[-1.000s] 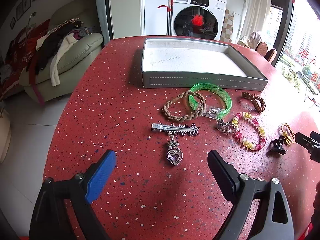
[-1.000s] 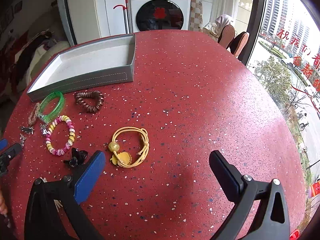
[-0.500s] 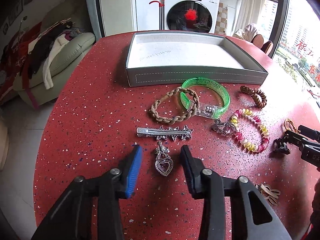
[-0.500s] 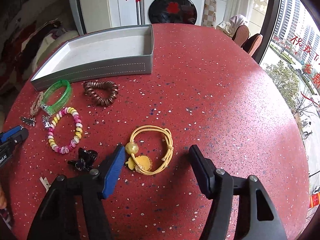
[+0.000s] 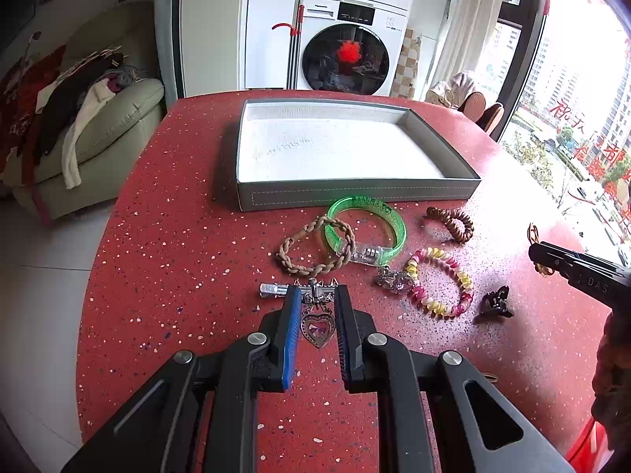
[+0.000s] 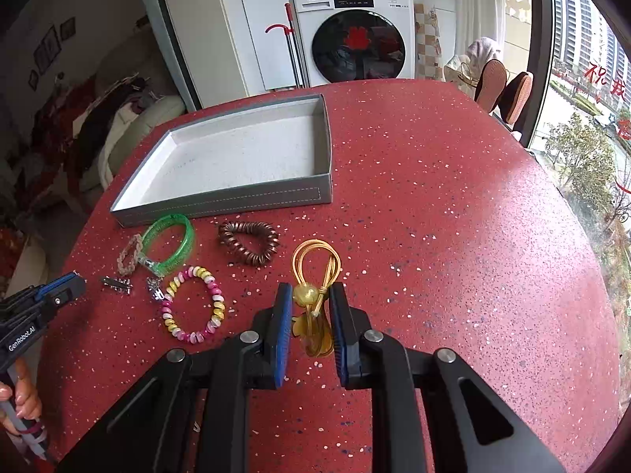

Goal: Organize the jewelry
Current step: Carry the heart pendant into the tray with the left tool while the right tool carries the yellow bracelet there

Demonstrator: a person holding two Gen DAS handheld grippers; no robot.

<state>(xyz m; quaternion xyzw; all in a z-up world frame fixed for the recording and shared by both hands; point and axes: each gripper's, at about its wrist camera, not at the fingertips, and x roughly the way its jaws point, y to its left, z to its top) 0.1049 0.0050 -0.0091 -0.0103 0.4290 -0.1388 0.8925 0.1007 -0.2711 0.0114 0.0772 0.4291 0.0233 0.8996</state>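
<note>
Both jaws narrowing since half a second back, left hand-held gripper point(image 5: 315, 307) is closing around silver hairpin with heart pendant point(image 5: 315, 315) on speckled red surface point(image 5: 177, 256), right hand-held gripper point(image 6: 310, 303) likewise flanking yellow cord hair tie point(image 6: 315, 272), neither visibly clamped yet.

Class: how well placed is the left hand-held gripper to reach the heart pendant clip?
Probably yes: the left hand-held gripper already has its fingers either side of the heart pendant clip, nothing between; whether the pads touch it is unclear.
</note>
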